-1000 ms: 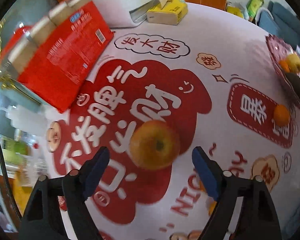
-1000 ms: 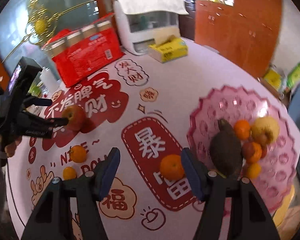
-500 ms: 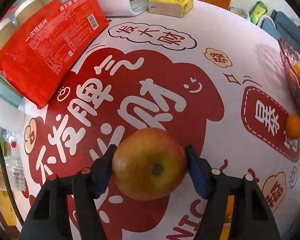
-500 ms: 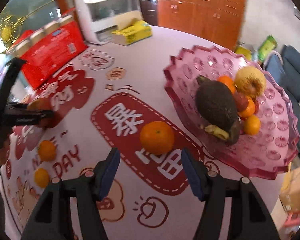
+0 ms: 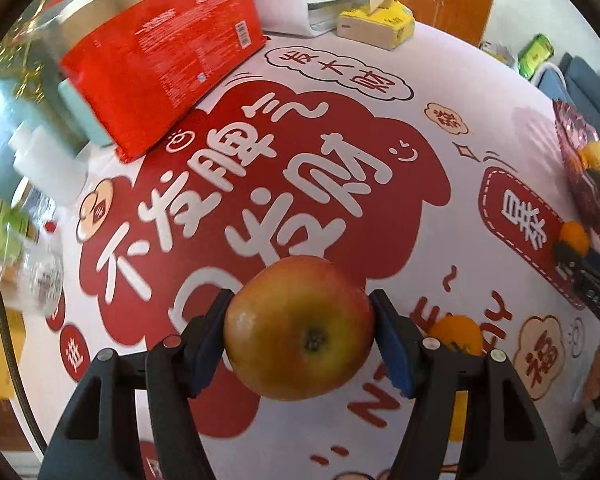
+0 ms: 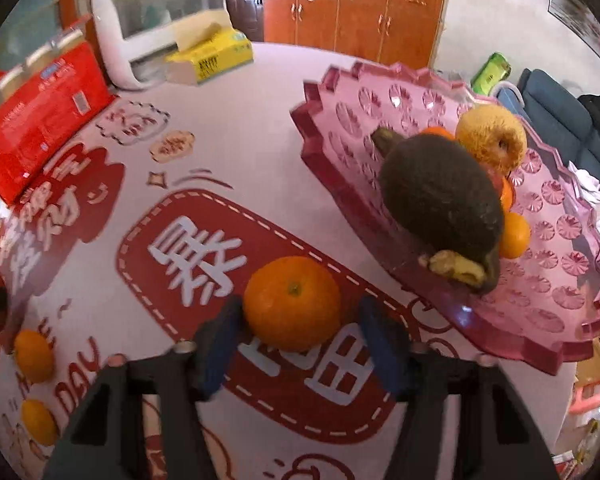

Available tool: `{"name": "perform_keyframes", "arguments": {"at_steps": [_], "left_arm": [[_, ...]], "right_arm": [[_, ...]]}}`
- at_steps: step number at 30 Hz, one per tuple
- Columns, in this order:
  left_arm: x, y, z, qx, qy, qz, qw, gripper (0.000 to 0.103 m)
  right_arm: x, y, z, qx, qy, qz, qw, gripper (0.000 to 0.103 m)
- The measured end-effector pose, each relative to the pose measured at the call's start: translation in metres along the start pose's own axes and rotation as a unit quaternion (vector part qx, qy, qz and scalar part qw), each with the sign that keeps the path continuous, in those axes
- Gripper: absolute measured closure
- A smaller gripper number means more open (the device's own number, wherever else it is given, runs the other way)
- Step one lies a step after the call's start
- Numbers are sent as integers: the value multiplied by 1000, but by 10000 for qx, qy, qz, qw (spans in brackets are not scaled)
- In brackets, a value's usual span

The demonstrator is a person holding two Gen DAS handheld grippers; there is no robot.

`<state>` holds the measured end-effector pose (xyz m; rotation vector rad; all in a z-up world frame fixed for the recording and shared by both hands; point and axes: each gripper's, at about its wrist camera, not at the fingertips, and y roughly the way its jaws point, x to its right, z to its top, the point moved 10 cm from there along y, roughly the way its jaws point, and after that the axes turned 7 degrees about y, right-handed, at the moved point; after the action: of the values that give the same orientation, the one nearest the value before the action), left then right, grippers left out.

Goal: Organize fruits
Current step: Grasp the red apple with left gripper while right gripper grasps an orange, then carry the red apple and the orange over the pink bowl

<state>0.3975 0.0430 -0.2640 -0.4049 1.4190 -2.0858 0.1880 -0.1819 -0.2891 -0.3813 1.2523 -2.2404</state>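
Note:
A red-yellow apple (image 5: 300, 328) sits between the blue pads of my left gripper (image 5: 300, 308), which is shut on it above the red-printed tablecloth. In the right wrist view an orange (image 6: 292, 302) lies on the cloth between the jaws of my right gripper (image 6: 298, 312). Those jaws are closing. The left pad is at the orange's skin and a small gap shows at the right pad. Just right of it stands a pink tray (image 6: 560, 240) holding a dark avocado (image 6: 440, 200), a yellow apple (image 6: 492, 138) and small oranges (image 6: 514, 234).
Two small oranges (image 6: 34, 354) lie on the cloth at the left, and another orange (image 5: 458, 334) shows behind my left gripper's finger. A red pack of paper cups (image 5: 160, 52), a yellow tissue box (image 5: 376, 24) and a white appliance (image 6: 152, 40) stand at the back. Bottles (image 5: 40, 272) crowd the left edge.
My left gripper closed on the apple and shifted with it. My right gripper came down over the orange beside the tray, and its jaws narrowed around it.

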Motion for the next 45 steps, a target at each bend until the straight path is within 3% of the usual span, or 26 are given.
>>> {"name": "perform_keyframes", "arguments": {"at_steps": [5,10,22,34,39,45], "left_arm": [[11,-20,-9,65,-216,-66,9997,37],[28,-49,-13,172,-369,-60,9992,37],[100,-140,-2,597,-791,100,9950,37],[224,-167,38,652,-584,137,9961,37],[281,-154,66,619,-570,45,9964,37],[345,-118,90,446,-685,-143,9966,37]], "right_arm": [[-7,-2,-1,-18,-205,120,9997,59],[-19,-22,-8,-53,-504,529,9973,60],[-22,-103,19,530,-959,1544,9819,60],[63,-130,70,953,-890,1722,9764,60],[111,-121,97,972,-960,1614,9774,60],[162,-84,123,640,-1217,1244,9827,60]]}}
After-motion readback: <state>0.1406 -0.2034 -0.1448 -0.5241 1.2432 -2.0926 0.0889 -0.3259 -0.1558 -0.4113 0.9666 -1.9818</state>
